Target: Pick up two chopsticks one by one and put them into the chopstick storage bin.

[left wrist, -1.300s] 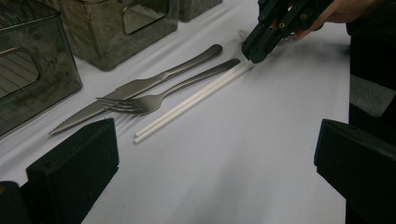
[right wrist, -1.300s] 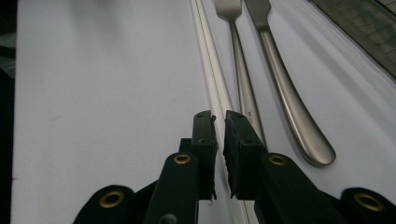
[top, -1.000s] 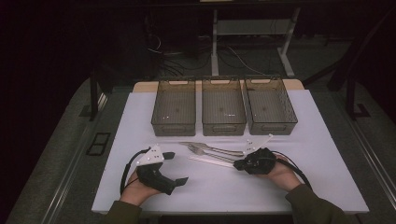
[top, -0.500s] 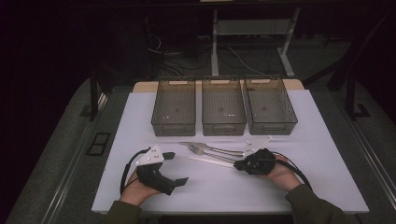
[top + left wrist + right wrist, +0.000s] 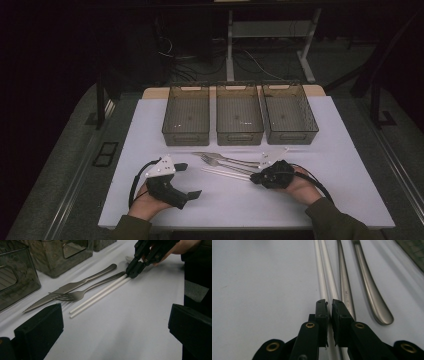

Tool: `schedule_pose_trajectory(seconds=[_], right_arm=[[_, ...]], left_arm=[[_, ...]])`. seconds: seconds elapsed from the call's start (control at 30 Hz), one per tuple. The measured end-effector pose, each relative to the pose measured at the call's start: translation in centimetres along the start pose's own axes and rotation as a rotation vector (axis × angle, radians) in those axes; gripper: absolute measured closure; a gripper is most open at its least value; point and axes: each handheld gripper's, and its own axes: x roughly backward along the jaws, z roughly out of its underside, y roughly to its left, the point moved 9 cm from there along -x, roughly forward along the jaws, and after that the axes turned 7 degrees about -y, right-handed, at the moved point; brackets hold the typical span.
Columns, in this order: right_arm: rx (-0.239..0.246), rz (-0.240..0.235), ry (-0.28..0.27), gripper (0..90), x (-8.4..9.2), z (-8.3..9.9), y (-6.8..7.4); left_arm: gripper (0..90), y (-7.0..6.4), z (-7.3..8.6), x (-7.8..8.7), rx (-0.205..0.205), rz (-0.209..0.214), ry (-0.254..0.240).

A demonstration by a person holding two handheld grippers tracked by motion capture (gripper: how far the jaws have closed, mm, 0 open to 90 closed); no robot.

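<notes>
Two thin white plastic chopsticks [image 5: 325, 277] lying side by side on the white table [image 5: 350, 165], beside your steel fork [image 5: 75, 293], your right gripper [image 5: 329, 305] apparently pinching one, your left gripper [image 5: 187, 180] spread wide, holding nothing.

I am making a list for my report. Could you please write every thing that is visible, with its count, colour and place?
bins: three, smoky transparent, in a row at the far side of the table
knife: one, silver, nearest the bins
fork: one, silver, beside the knife
chopsticks: two, white, side by side next to the fork
table: one, white top
left gripper: one, black, open, resting at near left
right gripper: one, black, closed on the chopsticks' end
</notes>
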Motion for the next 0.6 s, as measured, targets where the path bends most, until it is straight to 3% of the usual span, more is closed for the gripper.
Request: schedule_pose_trajectory(seconds=[0.6], right_arm=[[-0.006, -0.035, 0.009, 83.4, -0.28, 0.1, 0.59]], left_arm=[[0.0, -0.13, 0.02, -0.12, 0.005, 0.009, -0.001]])
